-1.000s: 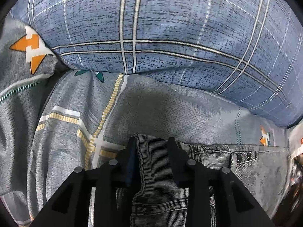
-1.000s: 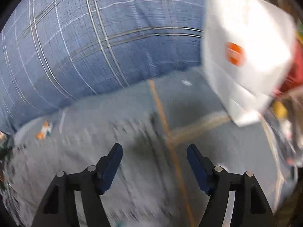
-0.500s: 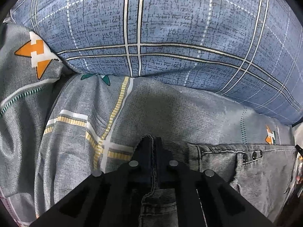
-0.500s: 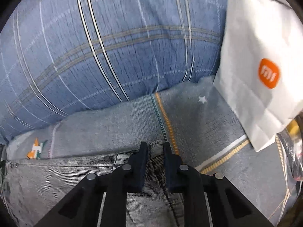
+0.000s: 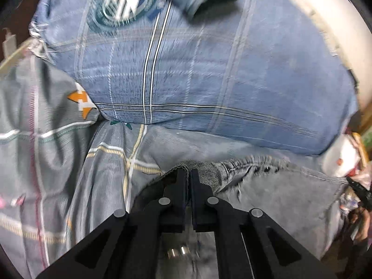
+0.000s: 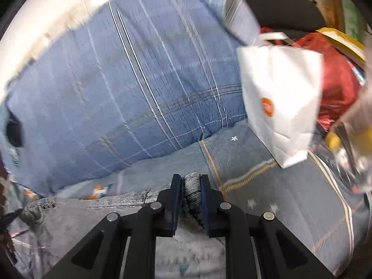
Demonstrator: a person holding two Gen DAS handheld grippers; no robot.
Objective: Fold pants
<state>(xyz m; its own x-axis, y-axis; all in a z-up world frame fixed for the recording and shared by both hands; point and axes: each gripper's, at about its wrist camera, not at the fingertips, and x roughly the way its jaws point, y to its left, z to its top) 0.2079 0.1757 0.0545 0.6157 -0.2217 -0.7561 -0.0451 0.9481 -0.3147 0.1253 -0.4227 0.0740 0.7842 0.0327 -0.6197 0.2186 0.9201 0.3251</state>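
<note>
Clearly clamped: left gripper (image 5: 188, 174), jaws drawn almost together on the waistband of the pants (image 5: 286, 200), with only a thin fold of grey denim between the fingers (image 5: 180, 186). Right gripper (image 6: 188, 181) likewise closed narrow, pinching a thicker roll of the same ribbed waistband at the opposite end of the band. Between the two grips, waistband stretched across just in front of the blue plaid pillow (image 5: 220, 74), slightly bowed and lifted off the grey patterned bedsheet (image 5: 69, 162). Rest of the pants hanging or lying back from the pillow toward both cameras, passing under the gripper bodies. Fabric a washed grey denim, finely ribbed along the band, with a short row of dark rivets or buttons (image 5: 266, 169) showing near the band on the far side from the left grip. Possibly a metal button lower down beneath the left gripper, though too blurred to be sure. Bedsheet grey with pale yellow and white stripes and a small orange-and-white motif (image 5: 81, 100) tucked against the pillow's edge. White paper bag (image 6: 279, 97) with an orange round logo standing beside the pillow's end, on the side of the right grip, with red cloth (image 6: 337, 81) and cluttered items behind it. Both views smeared by motion blur.
</note>
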